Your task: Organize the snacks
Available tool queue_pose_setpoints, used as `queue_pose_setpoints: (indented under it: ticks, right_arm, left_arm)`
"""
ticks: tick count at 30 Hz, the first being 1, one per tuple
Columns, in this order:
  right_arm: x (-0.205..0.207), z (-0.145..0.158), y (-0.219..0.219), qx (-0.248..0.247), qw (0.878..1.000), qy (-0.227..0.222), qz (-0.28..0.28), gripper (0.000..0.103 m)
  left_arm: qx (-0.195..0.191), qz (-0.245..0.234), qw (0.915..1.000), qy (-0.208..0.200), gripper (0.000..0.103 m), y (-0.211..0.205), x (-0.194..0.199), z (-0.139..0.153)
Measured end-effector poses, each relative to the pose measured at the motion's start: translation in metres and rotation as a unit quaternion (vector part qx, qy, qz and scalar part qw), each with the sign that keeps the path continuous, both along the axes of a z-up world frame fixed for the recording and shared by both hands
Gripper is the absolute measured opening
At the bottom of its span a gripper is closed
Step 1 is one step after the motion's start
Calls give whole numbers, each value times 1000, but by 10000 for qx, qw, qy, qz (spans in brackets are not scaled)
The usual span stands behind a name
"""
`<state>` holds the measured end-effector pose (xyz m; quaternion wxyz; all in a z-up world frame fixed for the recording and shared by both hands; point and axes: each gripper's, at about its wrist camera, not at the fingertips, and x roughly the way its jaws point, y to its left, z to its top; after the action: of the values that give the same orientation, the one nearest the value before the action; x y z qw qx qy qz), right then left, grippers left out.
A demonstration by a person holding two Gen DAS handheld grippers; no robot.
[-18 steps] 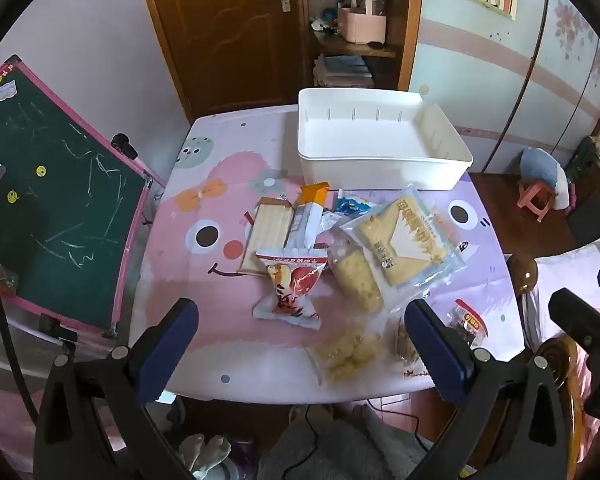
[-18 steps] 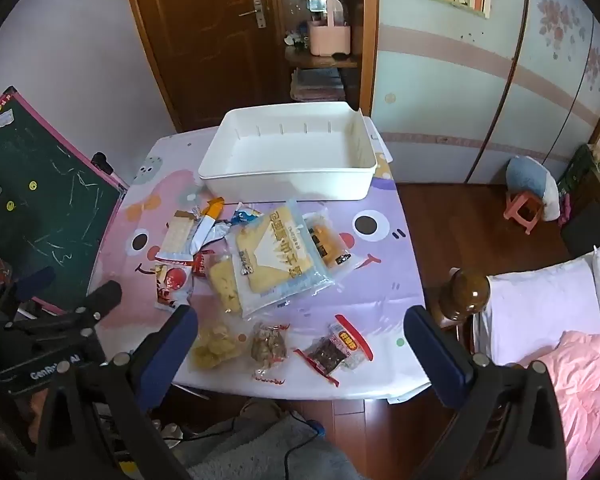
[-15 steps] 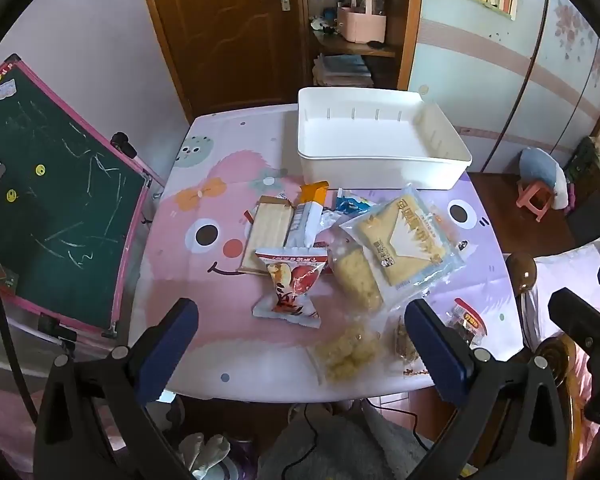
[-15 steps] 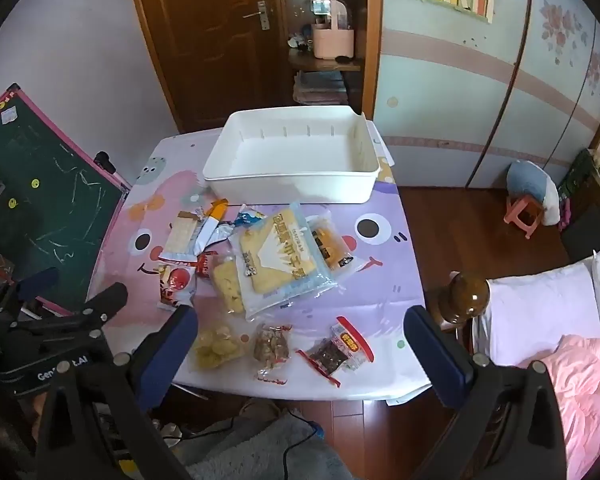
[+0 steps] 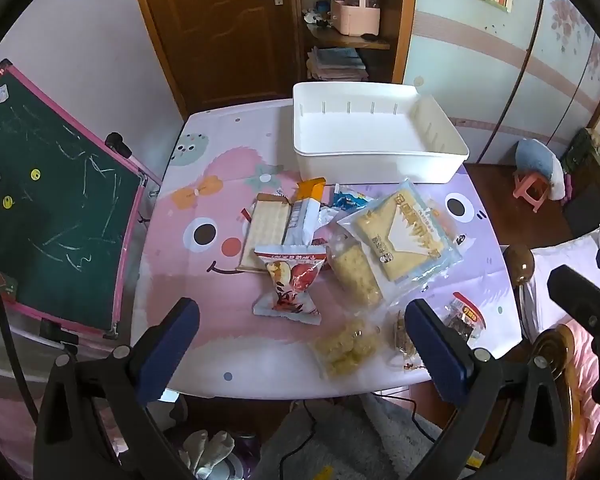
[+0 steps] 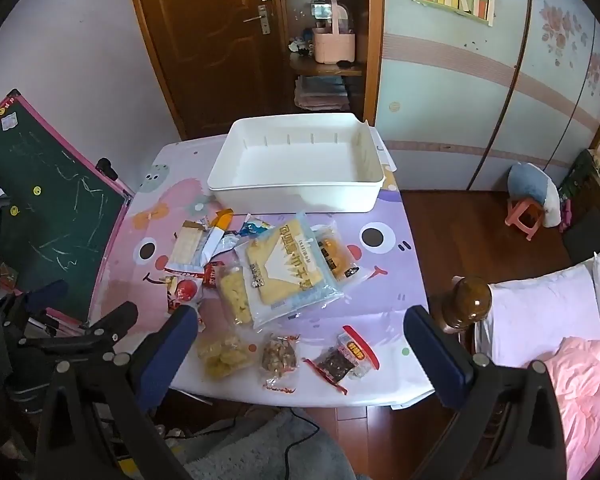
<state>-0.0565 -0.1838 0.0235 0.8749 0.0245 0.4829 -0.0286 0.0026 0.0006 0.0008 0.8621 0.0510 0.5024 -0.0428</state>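
Note:
An empty white bin (image 5: 380, 162) stands at the far side of the table (image 5: 204, 148). Several snack packs lie loose in front of it: a red-and-white fruit bag (image 5: 290, 284), a wafer pack (image 5: 266, 228), a large clear biscuit bag (image 5: 400, 236) and a yellow puff pouch (image 5: 344, 346). The right wrist view shows the bin (image 6: 296, 196), the biscuit bag (image 6: 288, 268), a nut pouch (image 6: 280, 354) and a dark pouch with a red strip (image 6: 346, 356). My left gripper (image 5: 302, 344) and right gripper (image 6: 300, 350) hover over the table's near edge. Both are open and hold nothing.
A green chalkboard easel (image 5: 52, 208) leans at the table's left. A wooden bedpost (image 6: 470, 300) and a bed with pink bedding (image 6: 572, 360) are at the right. A door, a shelf and a small pink stool (image 6: 526, 216) stand behind.
The right wrist view has shifted a little, with the table sitting slightly lower in the frame. The snacks and the bin have not moved, and both grippers stay open.

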Motion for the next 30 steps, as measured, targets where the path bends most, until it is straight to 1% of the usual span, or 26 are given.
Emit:
queue_pose_setpoints:
  ticks: [11,19,30]
  right_arm:
    - [6,4,-3,86,9999,-20,101,103]
    - [8,7,-6,67,9999,-24,114,103]
    - [10,14,-11,12,9999,-36,111,103]
  left_arm:
    - [-91,-97,9999,-75,101,-3,3,11]
    - [6,-101,9997,-202,101,-10,0,19]
    - [30,-105,9997,-211,101,-13,2,23]
